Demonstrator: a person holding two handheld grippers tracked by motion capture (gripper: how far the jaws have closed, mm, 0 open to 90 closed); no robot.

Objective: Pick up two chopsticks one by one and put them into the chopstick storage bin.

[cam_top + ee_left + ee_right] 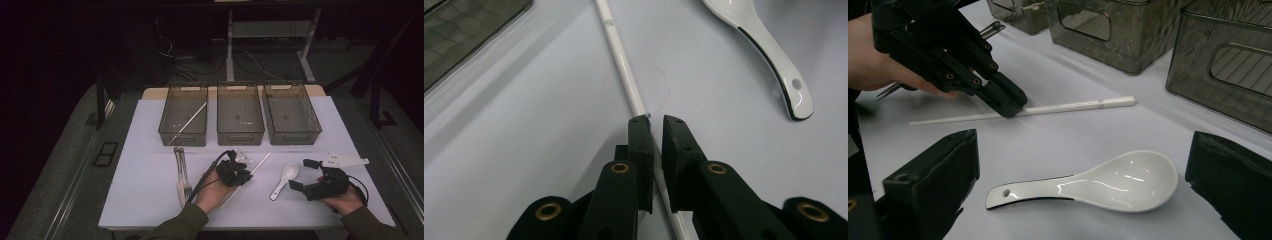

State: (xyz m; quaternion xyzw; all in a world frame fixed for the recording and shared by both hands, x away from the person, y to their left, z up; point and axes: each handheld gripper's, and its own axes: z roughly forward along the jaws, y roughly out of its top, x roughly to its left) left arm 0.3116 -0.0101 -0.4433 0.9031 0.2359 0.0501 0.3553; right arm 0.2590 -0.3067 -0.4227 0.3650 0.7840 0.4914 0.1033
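The white chopstick (pixel 624 65) lies flat on the white table (pixel 150 170), and the left gripper (pixel 655 120) has its two black jaws drawn in around it, nearly together, with the stick running between them. In the left gripper view only a narrow slit separates the pads; the stick passes against the inner face of the left-hand jaw, and a sliver of daylight shows on the other side, so the pinch looks tight but I cannot tell for certain that both pads press. The grip sits around the middle of the stick's length. From the jaws the stick's long axis runs straight ahead and a little to the left, its far end reaching toward the bins; the near end passes back under the gripper. A small round mark is printed near the far end, too small to read.

Ahead and to the right of these jaws lies a white ceramic soup spoon (pixel 769 55), handle toward the gripper, bowl away, apart from the chopstick.

The right gripper (pixel 1083 185) rests with its jaws spread wide, holding nothing; the spoon lies on the table between them, untouched, bowl toward the right-hand jaw.

Beyond stand three smoky transparent bins (pixel 240 120); the leftmost holds another white chopstick (pixel 192 119). A metal fork (pixel 184 175) lies left of the left gripper.
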